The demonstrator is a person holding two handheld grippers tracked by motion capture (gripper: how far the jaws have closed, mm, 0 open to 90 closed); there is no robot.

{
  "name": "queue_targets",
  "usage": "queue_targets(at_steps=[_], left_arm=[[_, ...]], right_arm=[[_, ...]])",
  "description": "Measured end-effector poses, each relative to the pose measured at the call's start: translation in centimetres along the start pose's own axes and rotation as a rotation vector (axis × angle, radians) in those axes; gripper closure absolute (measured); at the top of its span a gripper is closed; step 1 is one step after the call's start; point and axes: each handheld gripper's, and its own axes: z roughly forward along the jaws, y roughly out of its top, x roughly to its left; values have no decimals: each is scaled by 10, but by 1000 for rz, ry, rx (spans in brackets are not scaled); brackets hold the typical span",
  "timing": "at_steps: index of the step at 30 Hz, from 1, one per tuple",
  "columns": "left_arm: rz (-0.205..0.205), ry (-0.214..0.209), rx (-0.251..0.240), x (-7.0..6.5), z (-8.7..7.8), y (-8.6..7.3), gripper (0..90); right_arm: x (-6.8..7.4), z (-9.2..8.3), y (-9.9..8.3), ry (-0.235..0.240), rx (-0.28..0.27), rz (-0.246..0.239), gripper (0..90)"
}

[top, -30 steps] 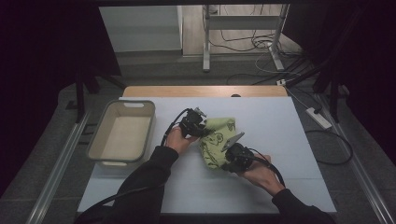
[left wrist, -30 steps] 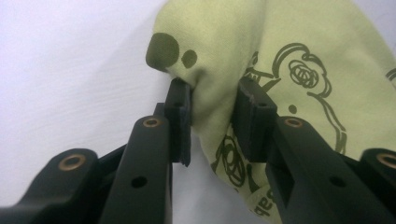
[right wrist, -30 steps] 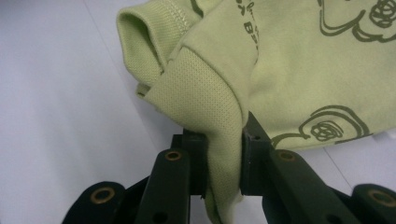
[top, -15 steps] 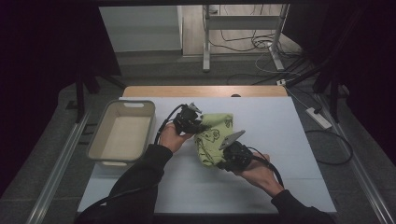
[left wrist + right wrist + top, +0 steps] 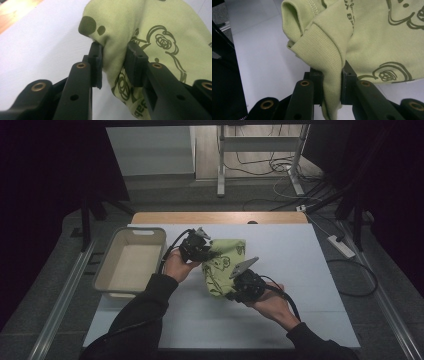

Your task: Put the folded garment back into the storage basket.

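A light green knitted cloth garment printed with dark green line drawings and dots (image 5: 222, 265) hangs bunched between the two grippers above the middle of the white table (image 5: 320, 270), nearer the table's left half than its right edge. The left gripper (image 5: 202, 251) pinches the cloth's upper left part; in the left gripper view (image 5: 113, 62) a fold of the fabric sits clamped between its black pads, just below a large dark dot. The right gripper (image 5: 235, 292) grips the cloth's lower right part; in the right gripper view (image 5: 331, 87) a ribbed hem strip runs down between its closed pads, with the rest of the garment (image 5: 372, 40) bulging above and to the right. The person's hands in dark sleeves come in from the table's near edge. A beige rectangular plastic bin (image 5: 107, 265) stands at the table's left edge, just beside the left hand and apart from the cloth. A strip of bare wooden tabletop (image 5: 220, 217) runs along the far edge.
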Motion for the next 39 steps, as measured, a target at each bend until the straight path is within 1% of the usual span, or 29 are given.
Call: queue_targets(at_steps=[2,7,8,9,12,13,14,15,20,22,31,37,39], left_arm=[[2,3,-2,1,-2,0,688],[1,21,-11,4,-14,-3,688],[1,21,-11,4,-14,-3,689],[4,26,-11,6,-18,-3,689],[3,30,-12,7,-22,-4,689],[1,34,-13,9,-26,-5,689],[1,34,-13,9,-26,-5,689],[0,37,-14,11,-31,-5,689],[-4,51,-21,15,-41,-7,689],[-6,53,-23,16,-43,-8,689],[-19,83,-24,26,-59,-16,689],[-37,99,-22,33,-66,-24,689],[-44,104,-22,35,-69,-27,690]], right_arm=[[1,0,3,4,-10,-2,761],[4,0,11,15,-32,-8,761],[4,0,12,18,-35,-10,761],[5,0,14,22,-39,-10,761],[7,1,19,27,-48,-13,761],[8,1,21,29,-51,-16,761],[8,1,21,29,-51,-16,761],[9,1,24,31,-54,-20,761],[12,3,32,35,-75,-24,761],[13,3,34,37,-78,-24,761],[19,11,52,48,-93,-43,762],[24,21,61,56,-97,-52,763],[25,23,65,62,-101,-46,763]])
